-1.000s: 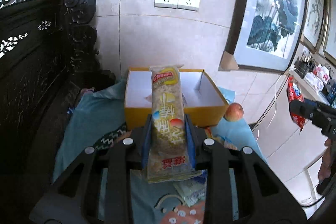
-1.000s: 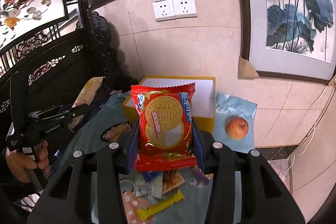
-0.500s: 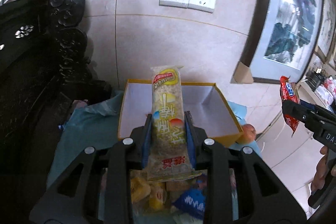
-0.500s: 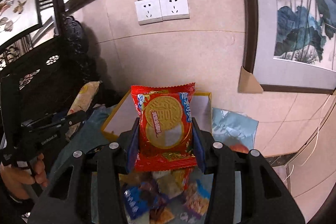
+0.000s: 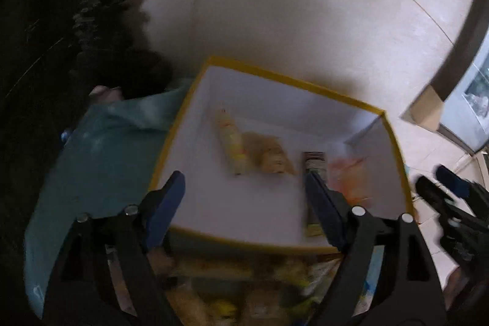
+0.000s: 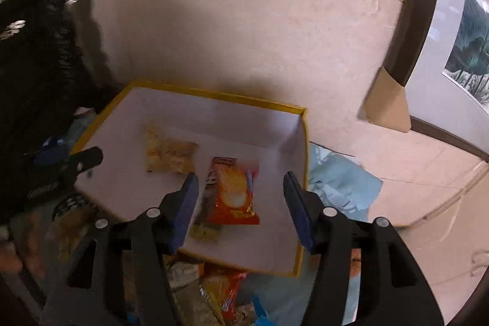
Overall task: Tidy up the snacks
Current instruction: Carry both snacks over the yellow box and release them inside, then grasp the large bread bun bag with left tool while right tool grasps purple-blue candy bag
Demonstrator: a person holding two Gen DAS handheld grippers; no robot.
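Note:
A yellow-rimmed box with a white inside (image 5: 305, 86) (image 6: 214, 95) stands on a teal cloth by the wall. In it lie a long beige snack pack (image 5: 232, 142) (image 6: 169, 152), a dark narrow pack (image 5: 313, 164) (image 6: 211, 188) and the red biscuit pack (image 6: 233, 194), blurred orange in the left wrist view (image 5: 348, 176). My left gripper (image 5: 244, 203) is open and empty over the box's near edge. My right gripper (image 6: 241, 200) is open and empty just above the red biscuit pack.
A heap of loose snack packs (image 5: 244, 289) (image 6: 220, 289) lies on the teal cloth (image 5: 101, 167) in front of the box. Dark carved wooden furniture (image 5: 45, 20) stands at the left. The tiled wall (image 6: 244, 20) is right behind the box.
Both grippers moved forward and down over the box and opened. The long beige pack and the red biscuit pack left the jaws and now lie in the box.

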